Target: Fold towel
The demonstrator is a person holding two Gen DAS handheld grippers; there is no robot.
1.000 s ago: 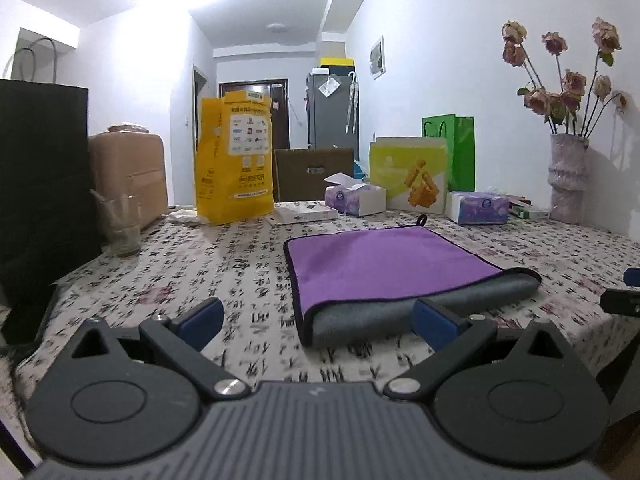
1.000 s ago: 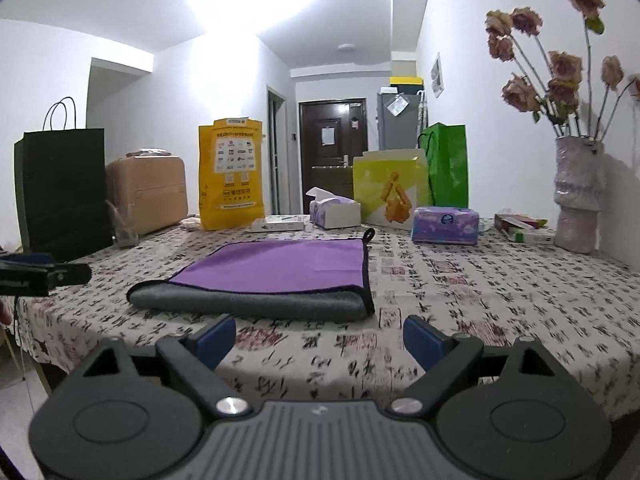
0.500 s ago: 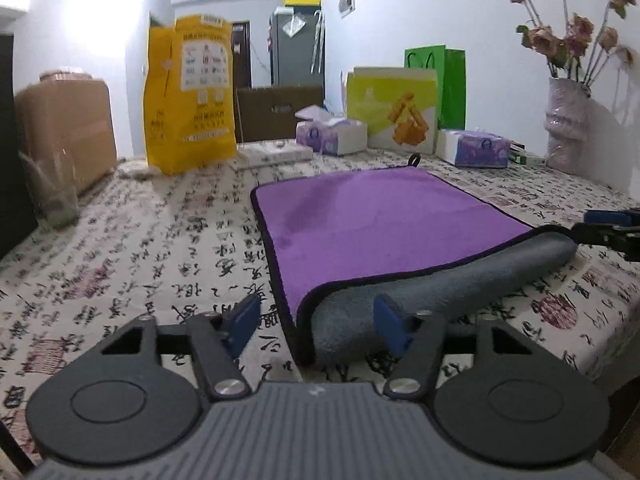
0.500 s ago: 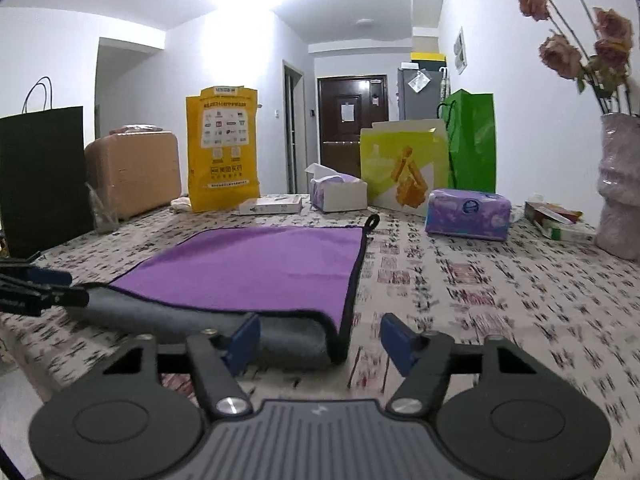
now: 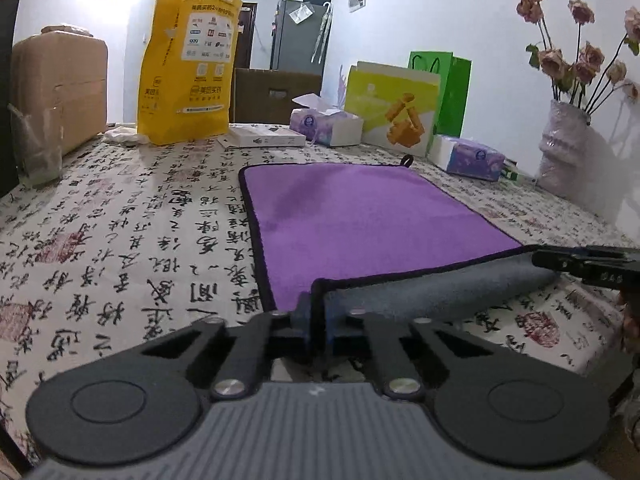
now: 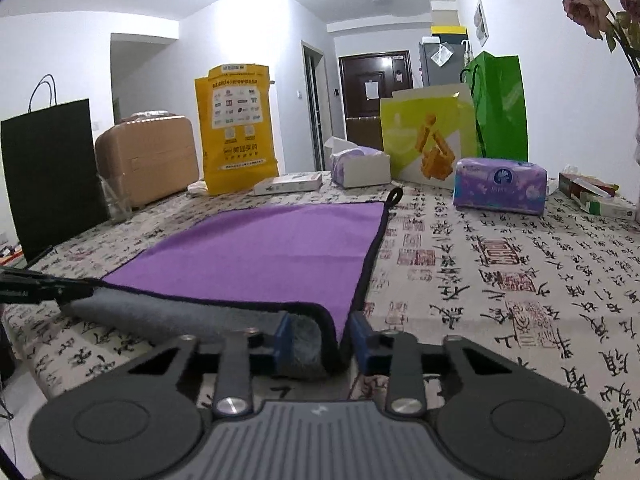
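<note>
A purple towel with a grey underside and black trim lies folded on the patterned tablecloth; its grey folded edge faces me. My left gripper is shut on the towel's near left corner. My right gripper has its jaws narrowed around the near right corner of the towel, with a small gap still showing beside the right finger. Each gripper's tip shows at the edge of the other view.
At the table's far side stand a yellow bag, tissue boxes, a yellow-green box, a green bag and a vase of dried roses. A glass and black bag stand left.
Both grippers have moved forward onto the towel's near corners and their jaws have closed in, the left one fully onto the cloth.
</note>
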